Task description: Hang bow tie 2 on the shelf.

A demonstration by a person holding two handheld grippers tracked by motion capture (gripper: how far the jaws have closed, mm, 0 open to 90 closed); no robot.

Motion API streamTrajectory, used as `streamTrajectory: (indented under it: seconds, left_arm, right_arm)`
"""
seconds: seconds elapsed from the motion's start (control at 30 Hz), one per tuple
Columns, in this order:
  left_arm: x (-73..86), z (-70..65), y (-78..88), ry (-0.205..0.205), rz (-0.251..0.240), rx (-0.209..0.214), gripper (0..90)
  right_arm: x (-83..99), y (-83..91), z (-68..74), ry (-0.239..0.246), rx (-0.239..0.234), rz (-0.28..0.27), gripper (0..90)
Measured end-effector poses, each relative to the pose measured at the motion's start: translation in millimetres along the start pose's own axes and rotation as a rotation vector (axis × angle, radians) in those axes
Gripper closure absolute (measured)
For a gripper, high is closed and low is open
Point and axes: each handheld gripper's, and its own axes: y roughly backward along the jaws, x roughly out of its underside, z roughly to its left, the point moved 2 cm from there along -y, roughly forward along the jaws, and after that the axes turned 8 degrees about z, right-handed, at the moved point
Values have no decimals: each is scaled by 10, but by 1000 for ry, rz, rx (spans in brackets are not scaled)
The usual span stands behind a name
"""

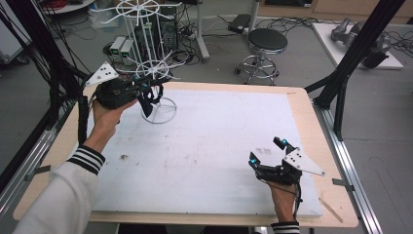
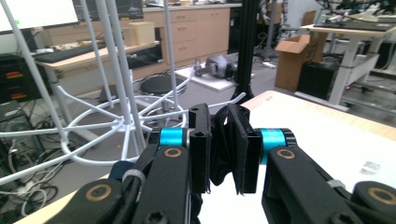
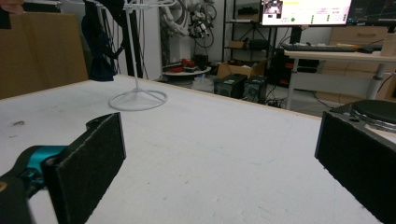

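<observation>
**Left gripper clamped on dark cloth at the wire rack; right gripper wide and empty**

From the high view I count two grippers, one white wire rack [image 1: 148,58], one white mat [image 1: 209,146] on one wooden table [image 1: 311,126], and one black stool [image 1: 266,41] on the floor beyond. My left gripper [image 1: 146,95] is raised at the far left corner of the mat, just beside the rack's ring base, with one dark piece of cloth [image 1: 152,97] hanging from its tips. My right gripper [image 1: 265,152] rests low near the mat's near right edge, well apart from the rack. The cloth is small and dark here, so I cannot make out its shape.

In the left gripper view, the two jaws stand almost together, pressing on the dark cloth [image 2: 223,144] folded between the pads. Its lower end is hidden behind the jaws. The wire rack [image 2: 119,123] rises just beyond the tips; its top is cut off by the frame.

In the right gripper view, I see two black pads [image 3: 88,163] set far apart with bare mat [image 3: 210,154] between them, holding nothing. The right pad is cut off at the edge. Farther off, the rack's ring base [image 3: 138,99] sits on the mat, and the dark cloth [image 3: 100,51] hangs beside its pole, its upper part lost in shadow.
</observation>
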Motion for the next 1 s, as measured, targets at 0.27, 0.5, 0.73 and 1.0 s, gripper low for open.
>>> streamTrajectory:
  seconds: [0.27, 0.5, 0.73, 1.0]
  left_arm:
    - [-5, 12, -35, 10, 4, -19, 771]
    - [-15, -27, -39, -6, -3, -22, 507]
    - [-44, -25, 25, -20, -32, -15, 239]
    - [-35, -61, 131, -50, -68, 11, 170]
  right_arm:
    - [2, -19, 0, -3, -2, 4, 10]
    - [5, -15, -1, -5, -1, 7, 10]
    - [-5, 18, 15, -2, 2, 0, 10]
    - [-18, 82, 26, -6, 14, -5, 10]
